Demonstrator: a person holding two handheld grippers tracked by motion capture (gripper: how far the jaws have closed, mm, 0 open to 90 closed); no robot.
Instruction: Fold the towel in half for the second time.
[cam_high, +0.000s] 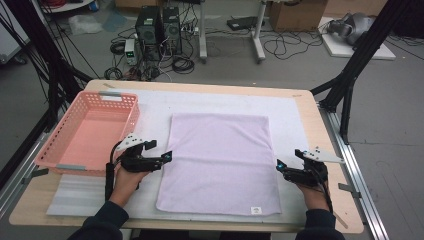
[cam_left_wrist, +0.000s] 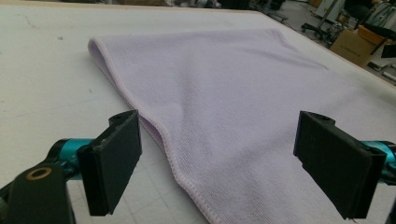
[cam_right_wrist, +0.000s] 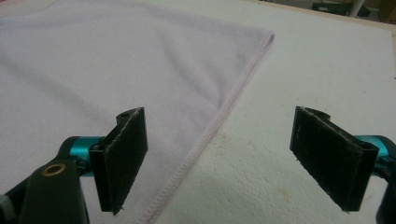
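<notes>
A lilac towel (cam_high: 220, 160) lies flat on the white mat (cam_high: 295, 120) in the middle of the table, a small white label (cam_high: 256, 210) at its near right corner. My left gripper (cam_high: 169, 156) sits at the towel's left edge, jaws open. In the left gripper view the hemmed edge of the towel (cam_left_wrist: 224, 93) runs between the wide-apart pads of the left gripper (cam_left_wrist: 224, 168), untouched. My right gripper (cam_high: 279, 165) rests at the towel's right edge, also open. In the right gripper view the towel (cam_right_wrist: 116, 60) hem passes between the spread pads of the right gripper (cam_right_wrist: 226, 158).
A pink plastic basket (cam_high: 50, 150) stands at the table's left side, close behind the left hand. Black frame posts rise at both back corners. Computers and cables lie on the floor beyond the table's far edge.
</notes>
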